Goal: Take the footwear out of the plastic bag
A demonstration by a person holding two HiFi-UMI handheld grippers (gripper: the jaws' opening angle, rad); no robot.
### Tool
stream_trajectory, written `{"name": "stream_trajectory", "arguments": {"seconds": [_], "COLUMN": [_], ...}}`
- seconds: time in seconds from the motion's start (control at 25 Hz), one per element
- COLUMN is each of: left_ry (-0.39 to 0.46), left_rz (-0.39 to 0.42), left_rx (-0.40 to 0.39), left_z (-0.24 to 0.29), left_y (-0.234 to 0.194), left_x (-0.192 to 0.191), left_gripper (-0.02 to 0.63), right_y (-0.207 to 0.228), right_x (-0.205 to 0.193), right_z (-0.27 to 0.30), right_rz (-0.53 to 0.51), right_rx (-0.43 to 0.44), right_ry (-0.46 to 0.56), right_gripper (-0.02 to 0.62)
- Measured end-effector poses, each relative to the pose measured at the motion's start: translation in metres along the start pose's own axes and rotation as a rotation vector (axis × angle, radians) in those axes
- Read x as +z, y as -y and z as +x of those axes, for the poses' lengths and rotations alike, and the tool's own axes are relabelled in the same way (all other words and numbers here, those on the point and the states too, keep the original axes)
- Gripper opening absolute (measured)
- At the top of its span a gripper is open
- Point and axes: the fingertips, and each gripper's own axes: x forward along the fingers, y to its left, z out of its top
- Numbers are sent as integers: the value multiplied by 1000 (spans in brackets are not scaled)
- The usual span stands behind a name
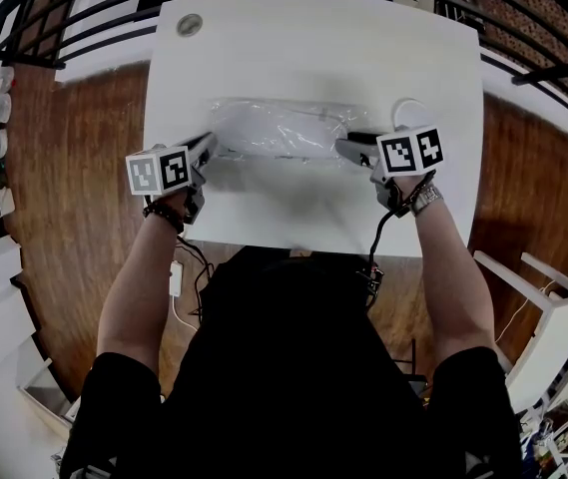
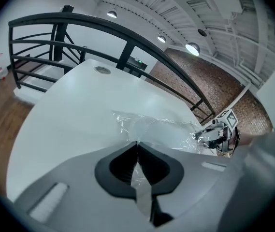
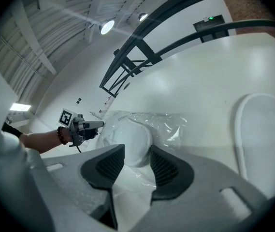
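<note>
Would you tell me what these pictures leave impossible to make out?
Footwear inside the plastic bag: kind and number unclear; crinkled film veils it in every view.
White oval thing beside the bag: right gripper view's edge cuts it; the right tongs cover most of it in the head view.
Whether the right tongs press the footwear: unclear.

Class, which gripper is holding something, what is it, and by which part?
The left gripper pinches the clear crinkled plastic bag at its left-hand end. The right gripper is open, its fingers apart around the bag's other end.
</note>
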Motion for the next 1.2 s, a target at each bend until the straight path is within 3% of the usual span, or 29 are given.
{"name": "stream_trajectory", "arguments": {"seconds": [0.12,0.28,0.68,0.8,0.88,1.2], "left_ry": [-12,-17,-81,-86,-93,-48], "left_rz": [34,119,188,195,194,188], "left_rx": [4,40,67,71,68,66], "left_z": [0,0,7,8,7,-1], "left_y": [1,1,2,2,2,5], "left_x": [0,3,-5,-5,-6,0], "left_gripper": [17,17,17,17,17,18], "right_y": [0,6,5,3,1,7], "right_x": [1,-4,-5,-6,-4,-1], "right_z": [-3,-4,-4,-4,-5,-20], "right_rz": [13,-9,11,-10,-24,-21], "right_rx": [8,-43,-22,-23,-27,-57], "right_ry": [13,-9,-7,-16,-8,41], "right_gripper": [153,153,153,152,97,63]}}
